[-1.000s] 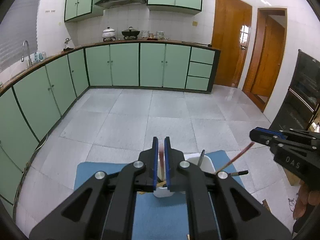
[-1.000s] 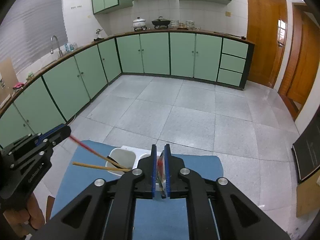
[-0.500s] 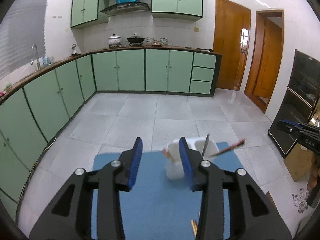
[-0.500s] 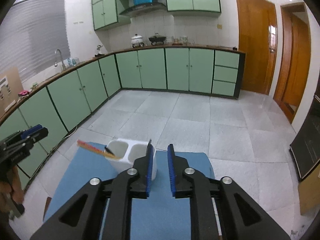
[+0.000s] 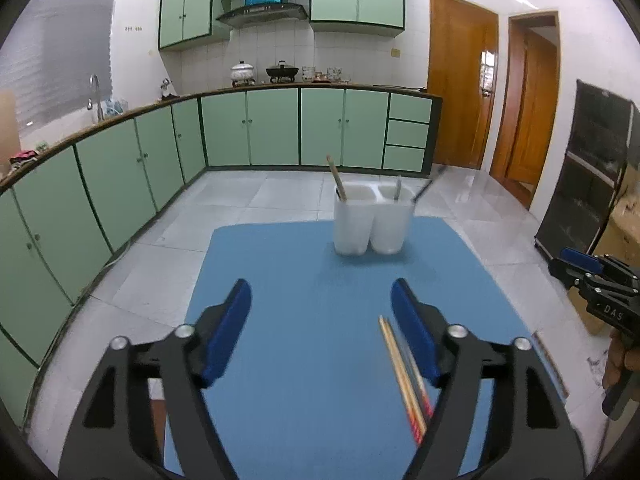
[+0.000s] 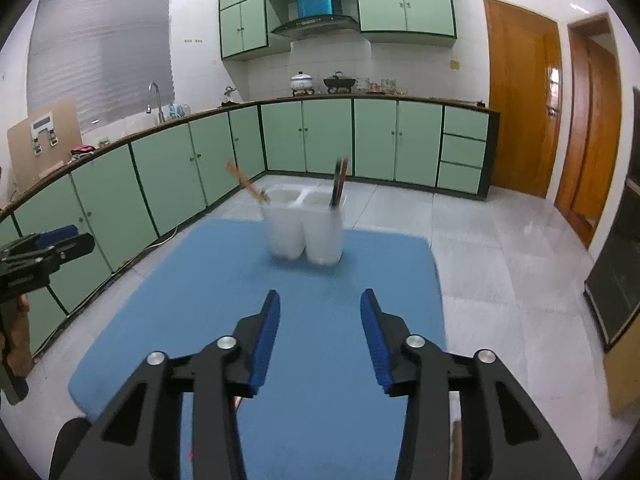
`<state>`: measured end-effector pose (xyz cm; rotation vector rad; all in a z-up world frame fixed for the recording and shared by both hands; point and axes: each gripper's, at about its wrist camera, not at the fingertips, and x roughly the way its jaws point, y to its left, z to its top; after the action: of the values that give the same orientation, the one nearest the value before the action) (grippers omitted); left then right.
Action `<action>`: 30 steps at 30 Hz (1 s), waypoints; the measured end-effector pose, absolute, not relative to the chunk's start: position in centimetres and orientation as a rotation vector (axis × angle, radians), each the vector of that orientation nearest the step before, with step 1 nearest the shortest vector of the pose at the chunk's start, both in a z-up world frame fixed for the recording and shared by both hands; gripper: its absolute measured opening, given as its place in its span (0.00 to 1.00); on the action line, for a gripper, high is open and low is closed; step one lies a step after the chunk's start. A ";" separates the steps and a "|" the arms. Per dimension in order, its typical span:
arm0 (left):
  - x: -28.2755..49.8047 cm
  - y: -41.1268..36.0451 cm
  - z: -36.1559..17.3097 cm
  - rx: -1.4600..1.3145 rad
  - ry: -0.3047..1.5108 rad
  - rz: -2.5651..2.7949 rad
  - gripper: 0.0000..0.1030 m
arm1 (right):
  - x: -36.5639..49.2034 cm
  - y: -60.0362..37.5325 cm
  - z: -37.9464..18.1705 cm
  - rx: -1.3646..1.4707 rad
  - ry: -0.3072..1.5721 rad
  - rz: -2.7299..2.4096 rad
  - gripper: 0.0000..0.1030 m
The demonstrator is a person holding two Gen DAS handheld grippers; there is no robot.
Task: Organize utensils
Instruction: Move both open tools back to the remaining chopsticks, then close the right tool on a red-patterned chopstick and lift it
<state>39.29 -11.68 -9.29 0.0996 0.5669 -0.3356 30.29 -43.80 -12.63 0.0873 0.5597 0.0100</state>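
Observation:
A white two-compartment utensil holder (image 5: 372,220) stands at the far end of the blue mat (image 5: 312,320); it also shows in the right wrist view (image 6: 306,232). Its left compartment holds a wooden chopstick (image 5: 335,178), its right compartment dark utensils (image 6: 339,186). A pair of chopsticks (image 5: 402,372) lies on the mat by my left gripper's right finger. My left gripper (image 5: 322,326) is open and empty above the mat. My right gripper (image 6: 320,336) is open and empty above the mat; it also shows at the left wrist view's right edge (image 5: 592,280).
The mat covers a table with grey tiled floor beyond. Green cabinets (image 5: 280,128) line the back and left walls. Wooden doors (image 5: 460,80) stand at the back right. A dark appliance (image 5: 592,168) stands at the right.
Both grippers opened and pulled back from the holder toward the near end of the mat. The chopsticks they held now stand in the holder.

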 end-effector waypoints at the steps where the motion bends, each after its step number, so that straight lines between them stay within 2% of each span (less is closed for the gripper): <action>1: 38.3 -11.3 -10.0 0.100 0.561 -0.334 0.73 | 29.2 -43.2 -13.9 0.095 0.569 0.016 0.41; 13: 30.6 -5.7 -18.9 0.054 0.611 -0.279 0.74 | 21.9 -37.7 -25.9 0.082 0.681 0.057 0.41; 30: 30.3 -4.3 -20.9 0.008 0.670 -0.270 0.74 | 23.9 -33.2 -29.4 -0.035 0.692 0.083 0.41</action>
<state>30.26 -4.32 -20.92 0.0076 0.6700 -0.2697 23.88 -33.25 -29.43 -0.0345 0.6920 0.0834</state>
